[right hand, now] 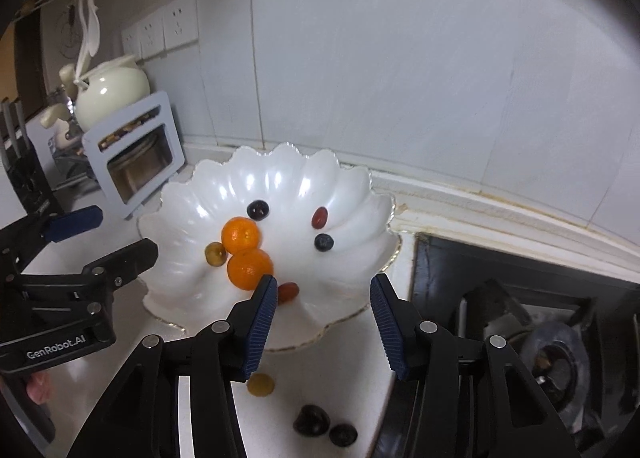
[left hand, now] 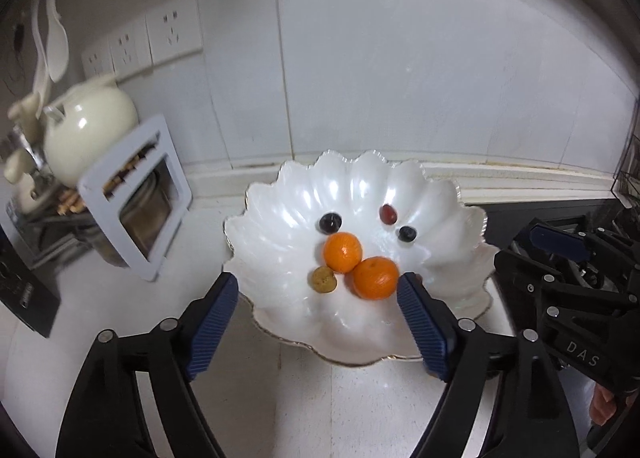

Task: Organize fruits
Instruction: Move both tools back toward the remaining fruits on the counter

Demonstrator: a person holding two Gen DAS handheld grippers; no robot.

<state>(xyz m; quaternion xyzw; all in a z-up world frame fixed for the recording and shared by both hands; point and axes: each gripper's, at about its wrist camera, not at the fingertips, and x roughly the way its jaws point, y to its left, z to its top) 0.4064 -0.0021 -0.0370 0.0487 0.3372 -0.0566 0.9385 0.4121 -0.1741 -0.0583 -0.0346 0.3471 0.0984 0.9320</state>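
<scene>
Left gripper [left hand: 318, 288] open and empty at near rim of scalloped dish [left hand: 280, 198] already collecting oranges [left hand: 343, 252] and berries, right gripper [right hand: 323, 290] also open, empty, above loose fruits [right hand: 261, 385] waiting on surface [right hand: 208, 398].

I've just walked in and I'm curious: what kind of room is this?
Most likely a home kitchen: a gas stove burner set in the counter, wall sockets on the tiled wall, and a cream teapot on a rack.
</scene>
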